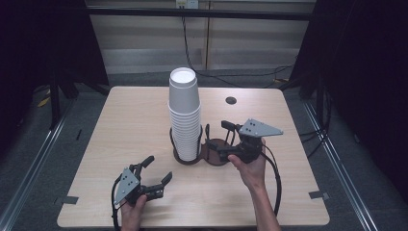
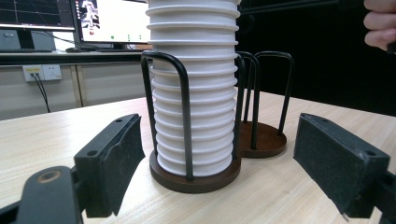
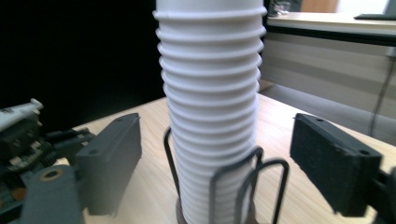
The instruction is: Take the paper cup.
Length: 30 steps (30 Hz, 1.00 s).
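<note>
A tall stack of white paper cups [image 1: 184, 113] [image 2: 196, 93] [image 3: 212, 107] stands upright in one ring of a black wire holder [image 1: 201, 155] [image 2: 196, 179] with two round brown bases; its other ring [image 1: 217, 150] [image 2: 261, 140] holds nothing. My left gripper [image 1: 159, 168] [image 2: 219, 140] is open near the table's front left, a short way from the stack and facing it. My right gripper [image 1: 222, 139] [image 3: 217, 154] is open just right of the holder, its jaws spread wider than the stack. Neither gripper touches the cups. The left gripper [image 3: 23, 140] also shows beyond the stack in the right gripper view.
The wooden table [image 1: 134, 120] has a round cable hole [image 1: 231, 100] at the back. Tape marks sit at its front corners [image 1: 69, 199]. Monitors [image 2: 107, 21] stand on a desk behind. Dark frame posts [image 1: 55, 96] flank the table.
</note>
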Motion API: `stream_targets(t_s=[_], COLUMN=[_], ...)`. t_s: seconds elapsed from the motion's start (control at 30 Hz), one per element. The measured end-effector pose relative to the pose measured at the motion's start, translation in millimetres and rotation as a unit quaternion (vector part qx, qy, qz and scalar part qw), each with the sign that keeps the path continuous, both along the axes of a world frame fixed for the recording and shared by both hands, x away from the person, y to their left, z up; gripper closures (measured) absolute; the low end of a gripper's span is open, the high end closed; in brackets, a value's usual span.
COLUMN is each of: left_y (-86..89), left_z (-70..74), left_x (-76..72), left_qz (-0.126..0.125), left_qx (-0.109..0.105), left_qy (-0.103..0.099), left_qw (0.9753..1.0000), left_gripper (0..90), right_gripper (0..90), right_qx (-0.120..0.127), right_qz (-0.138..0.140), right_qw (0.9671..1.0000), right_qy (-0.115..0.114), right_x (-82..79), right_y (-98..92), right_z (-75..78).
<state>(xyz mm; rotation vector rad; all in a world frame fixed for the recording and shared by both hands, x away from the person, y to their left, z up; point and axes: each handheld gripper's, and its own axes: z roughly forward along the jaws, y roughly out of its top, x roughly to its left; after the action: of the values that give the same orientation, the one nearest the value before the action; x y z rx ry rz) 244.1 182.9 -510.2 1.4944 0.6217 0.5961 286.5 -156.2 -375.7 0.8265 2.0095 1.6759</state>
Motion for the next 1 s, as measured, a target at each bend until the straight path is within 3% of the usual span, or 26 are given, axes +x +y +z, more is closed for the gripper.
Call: stream_targets(t_s=[0.07, 0.1, 0.13, 0.3, 0.57, 0.83, 0.87, 1.0], left_y=[-1.0, 0.5, -1.6, 0.3, -1.5, 0.2, -1.2, -0.7], left_z=[-0.3, 0.1, -0.5, 0.1, -0.4, 0.0, -0.4, -0.2], left_x=[-0.2, 0.1, -0.3, 0.0, -0.2, 0.0, -0.2, -0.1], left_qz=[-0.008, 0.003, -0.012, 0.001, -0.013, 0.001, -0.010, -0.005], left_qx=[-0.006, 0.003, -0.010, 0.002, -0.009, 0.001, -0.007, -0.004], left_qy=[0.005, -0.002, 0.008, -0.001, 0.008, -0.001, 0.006, 0.004], left_qw=[0.9999, 1.0000, 0.9999, 1.0000, 0.9998, 1.0000, 0.9999, 1.0000], left_gripper=[15.7, 15.7, 15.7, 15.7, 15.6, 15.7, 15.7, 15.7], right_gripper=[16.5, 16.4, 16.0, 13.4, 13.6, 13.7, 13.7, 13.2], right_qx=[0.003, 0.005, 0.005, 0.004, -0.004, 0.000, 0.001, -0.012], right_qz=[0.003, 0.006, 0.008, 0.018, 0.026, 0.045, 0.050, 0.055], right_qw=[1.0000, 1.0000, 1.0000, 0.9998, 0.9996, 0.9990, 0.9987, 0.9984], right_qy=[0.000, 0.000, 0.001, -0.002, -0.011, -0.006, -0.003, -0.003], right_x=[3.0, 4.5, 5.8, 11.1, 18.4, 27.7, 29.5, 34.3], right_y=[1.7, 2.8, 3.7, 10.1, 14.9, 17.2, 18.2, 24.7], right_z=[3.7, 5.5, 7.5, 18.6, 36.4, 55.1, 56.7, 64.1])
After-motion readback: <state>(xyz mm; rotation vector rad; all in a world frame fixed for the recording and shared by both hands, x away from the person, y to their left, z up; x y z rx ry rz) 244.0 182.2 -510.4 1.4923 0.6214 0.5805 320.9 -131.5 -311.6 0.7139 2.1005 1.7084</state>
